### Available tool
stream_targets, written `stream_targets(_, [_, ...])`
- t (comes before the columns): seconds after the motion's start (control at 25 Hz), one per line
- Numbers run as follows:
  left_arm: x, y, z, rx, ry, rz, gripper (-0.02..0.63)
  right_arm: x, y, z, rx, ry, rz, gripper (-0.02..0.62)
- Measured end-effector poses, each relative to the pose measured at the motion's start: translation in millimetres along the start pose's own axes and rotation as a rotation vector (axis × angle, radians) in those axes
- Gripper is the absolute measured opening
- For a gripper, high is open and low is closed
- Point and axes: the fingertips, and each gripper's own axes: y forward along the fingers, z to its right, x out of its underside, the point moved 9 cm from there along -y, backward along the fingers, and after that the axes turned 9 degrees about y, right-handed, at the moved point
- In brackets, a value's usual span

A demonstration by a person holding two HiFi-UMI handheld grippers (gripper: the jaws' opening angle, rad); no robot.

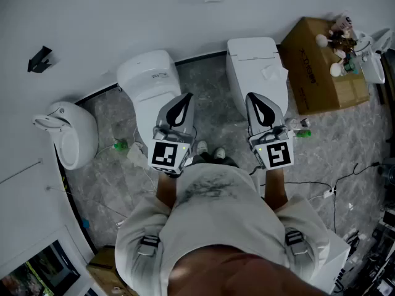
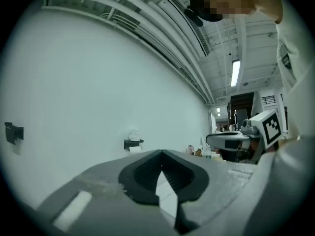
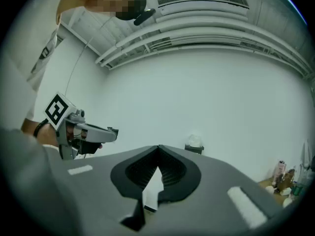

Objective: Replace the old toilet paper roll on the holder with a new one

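Two-handed, holding the left gripper point(image 1: 184, 100) and the right gripper point(image 1: 254, 98) level and side by side, jaws of each pressed together on nothing. Well apart from both, far ahead on the white wall point(image 1: 123, 11): the toilet paper holder point(image 2: 133, 143), a little left of the tips in the left gripper view and a little right of them in the right gripper view, so between the two, with a white roll point(image 2: 134, 134) on top.
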Motion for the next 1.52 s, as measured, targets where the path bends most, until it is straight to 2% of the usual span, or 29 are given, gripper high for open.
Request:
stream_targets(0.32, [-10, -4, 46, -0.030, -0.007, -0.003, 0.005, 4, -29, 12, -0.037, 0.017, 0.002, 0.002])
stream_targets(0.48, [-14, 1, 54, -0.059, 0.001, -0.016, 0.005, 5, -30, 23, -0.047, 0.038, 0.002, 0.002])
stream_targets(0.64, [-14, 12, 52, -0.056, 0.019, -0.017, 0.005, 5, -25, 33, -0.054, 0.042, 0.010, 0.002])
stream_targets(0.96, [-2, 60, 25, -0.040, 0.006, 0.000, 0.005, 14, 21, 59, -0.041, 0.034, -0.012, 0.002])
stream_targets(1.52, [17, 157, -68, 0.021, -0.015, -0.012, 0.005, 18, 138, 102, 0.005, 0.026, -0.047, 0.002])
